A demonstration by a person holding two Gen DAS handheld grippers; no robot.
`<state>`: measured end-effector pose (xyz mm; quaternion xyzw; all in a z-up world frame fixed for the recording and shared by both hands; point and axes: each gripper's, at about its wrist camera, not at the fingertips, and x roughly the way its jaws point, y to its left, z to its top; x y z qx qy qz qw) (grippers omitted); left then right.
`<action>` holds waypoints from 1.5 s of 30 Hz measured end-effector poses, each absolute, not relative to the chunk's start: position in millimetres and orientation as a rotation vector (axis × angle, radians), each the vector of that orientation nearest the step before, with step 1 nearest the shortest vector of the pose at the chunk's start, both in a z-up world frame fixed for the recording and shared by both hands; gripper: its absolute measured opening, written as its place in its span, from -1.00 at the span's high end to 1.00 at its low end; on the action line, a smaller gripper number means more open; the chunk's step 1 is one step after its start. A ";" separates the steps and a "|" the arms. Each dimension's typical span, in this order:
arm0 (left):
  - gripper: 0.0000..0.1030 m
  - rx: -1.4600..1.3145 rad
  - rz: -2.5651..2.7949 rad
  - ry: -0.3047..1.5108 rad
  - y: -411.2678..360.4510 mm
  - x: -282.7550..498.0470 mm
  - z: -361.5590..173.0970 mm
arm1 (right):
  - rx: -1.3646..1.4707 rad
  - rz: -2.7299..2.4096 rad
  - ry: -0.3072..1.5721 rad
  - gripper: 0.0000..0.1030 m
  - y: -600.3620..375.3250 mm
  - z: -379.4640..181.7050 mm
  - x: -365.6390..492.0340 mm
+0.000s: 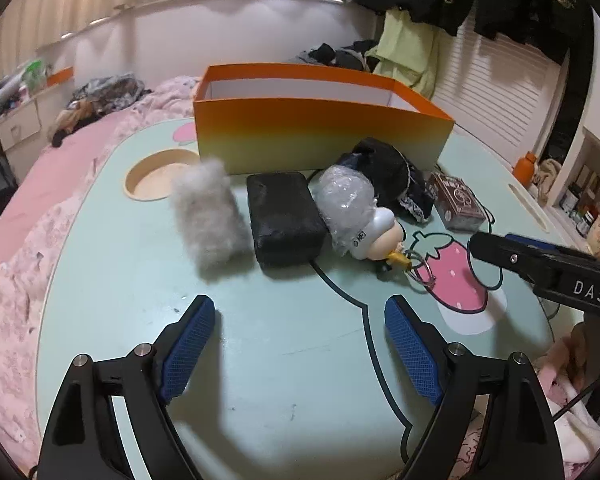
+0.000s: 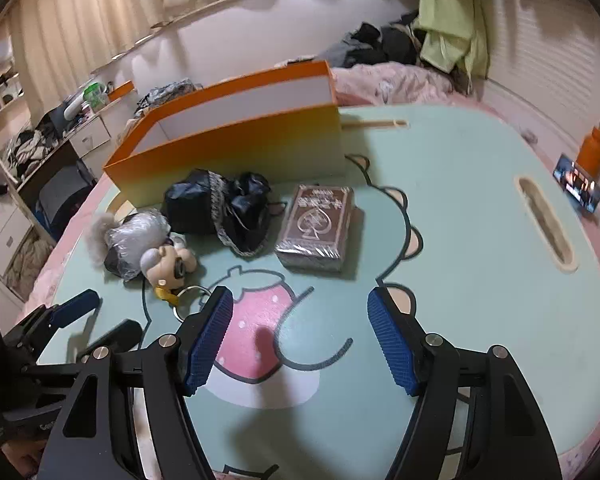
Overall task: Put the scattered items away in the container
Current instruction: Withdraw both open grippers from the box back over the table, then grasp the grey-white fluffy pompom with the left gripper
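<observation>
Both grippers I run stand open and empty short of the orange box [image 1: 320, 136]: left gripper [image 1: 300, 344] faces the black block [image 1: 286, 220], lying lengthwise toward that box, right gripper [image 2: 300, 340] faces the card deck [image 2: 318, 228].

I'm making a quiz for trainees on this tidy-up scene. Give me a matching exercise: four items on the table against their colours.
Items:
1. container
2. card box
3. fluffy block
4. rectangular pouch

Colours:
A. black
B. orange fading to yellow
C. brown
D. grey

Pairs: 1-B, 2-C, 3-D, 4-A
</observation>
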<state>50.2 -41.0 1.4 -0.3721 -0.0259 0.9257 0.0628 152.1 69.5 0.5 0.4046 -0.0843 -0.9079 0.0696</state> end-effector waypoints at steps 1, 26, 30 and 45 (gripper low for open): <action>-0.80 -1.127 2.797 -0.067 -39.7 50.4 0.5 | 1.223 -2.729 -0.262 -0.37 70.2 -0.6 152.0; -0.45 -1.056 2.851 -0.173 -92.8 8.4 37.0 | 1.223 -2.681 -0.318 -0.45 75.2 -4.0 150.4; -0.29 -1.091 2.850 -0.201 -95.9 1.4 26.6 | 1.220 -2.678 -0.324 -0.45 75.7 -3.6 150.9; 0.56 -1.074 2.802 -0.316 -114.2 1.7 12.0 | 1.198 -2.670 -0.417 -0.45 86.6 -4.2 151.7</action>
